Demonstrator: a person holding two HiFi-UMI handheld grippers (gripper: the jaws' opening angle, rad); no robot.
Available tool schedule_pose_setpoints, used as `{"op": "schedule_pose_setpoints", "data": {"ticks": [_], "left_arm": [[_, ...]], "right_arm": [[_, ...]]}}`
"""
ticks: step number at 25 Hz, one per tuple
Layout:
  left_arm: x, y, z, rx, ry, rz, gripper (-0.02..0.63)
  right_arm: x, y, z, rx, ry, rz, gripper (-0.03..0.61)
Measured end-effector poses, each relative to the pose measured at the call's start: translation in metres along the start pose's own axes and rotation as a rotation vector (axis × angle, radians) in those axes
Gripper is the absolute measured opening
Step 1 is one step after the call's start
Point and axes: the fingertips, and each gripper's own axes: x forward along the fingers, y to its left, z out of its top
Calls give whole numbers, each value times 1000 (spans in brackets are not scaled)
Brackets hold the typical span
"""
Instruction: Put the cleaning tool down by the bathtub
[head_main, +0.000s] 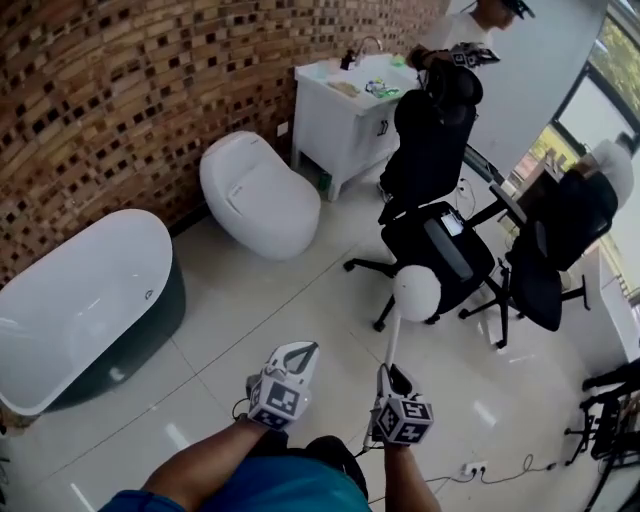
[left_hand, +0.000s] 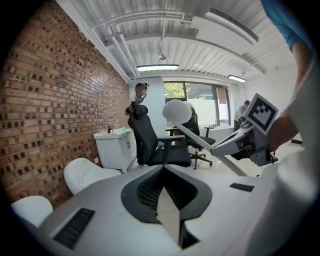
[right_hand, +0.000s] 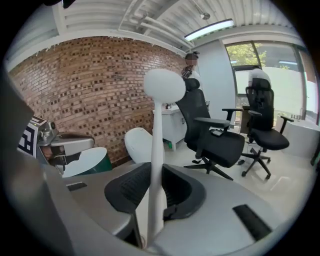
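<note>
A cleaning tool with a round white head (head_main: 416, 292) on a thin white handle stands nearly upright, and my right gripper (head_main: 392, 372) is shut on the lower handle. In the right gripper view the handle (right_hand: 157, 145) runs up between the black pads (right_hand: 127, 187) to the head (right_hand: 165, 85). My left gripper (head_main: 303, 350) hangs beside it to the left, shut and holding nothing, its tips (left_hand: 163, 167) meeting in a point. The white bathtub (head_main: 80, 300) with a dark outer wall stands against the brick wall, to the left of both grippers and well apart from them.
A white toilet (head_main: 260, 195) and a white vanity with sink (head_main: 345, 110) line the brick wall beyond the tub. Two black office chairs (head_main: 440, 240) stand to the right. A person (head_main: 470, 25) is at the vanity. Cables and a socket strip (head_main: 470, 468) lie on the tiles.
</note>
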Motion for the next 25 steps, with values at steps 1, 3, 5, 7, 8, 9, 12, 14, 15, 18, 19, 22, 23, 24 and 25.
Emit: {"op": "schedule_pose_setpoints", "data": {"ticks": [1, 3, 5, 7, 8, 9, 12, 14, 15, 18, 19, 22, 23, 24, 25], "left_arm": [[-14, 16, -7, -7, 9, 28, -5], [-35, 49, -14, -18, 19, 92, -5], [-53, 77, -19, -35, 21, 152, -5], [-72, 100, -24, -57, 25, 216, -5], [-80, 110, -26, -67, 25, 250, -5], [-89, 120, -28, -76, 26, 282, -5], [-115, 144, -33, -102, 35, 371, -5], [-136, 157, -39, -120, 38, 432, -3], [-146, 163, -43, -129, 39, 464, -4], [-172, 183, -53, -161, 45, 532, -3], [-181, 187, -57, -167, 50, 541, -3], [-206, 206, -76, -176, 58, 541, -3], [-212, 216, -80, -174, 56, 536, -4], [-220, 226, -81, -165, 55, 526, -3], [-229, 236, -80, -151, 55, 513, -4]], "right_arm": [[7, 16, 2, -13, 2, 16, 97], [24, 46, 12, -41, 1, 58, 95], [42, 77, 22, -77, 3, 109, 97], [58, 109, 29, -120, 7, 174, 97], [66, 124, 32, -145, 9, 209, 96], [74, 139, 36, -170, 10, 241, 95], [89, 177, 41, -230, 9, 322, 96], [96, 201, 41, -267, -4, 366, 97], [99, 212, 43, -289, -19, 382, 97], [110, 244, 56, -349, -79, 406, 97], [110, 255, 60, -354, -95, 412, 97], [108, 297, 71, -343, -142, 433, 97], [109, 312, 76, -340, -161, 436, 97], [111, 327, 80, -332, -177, 434, 97], [112, 341, 83, -313, -188, 430, 96]]}}
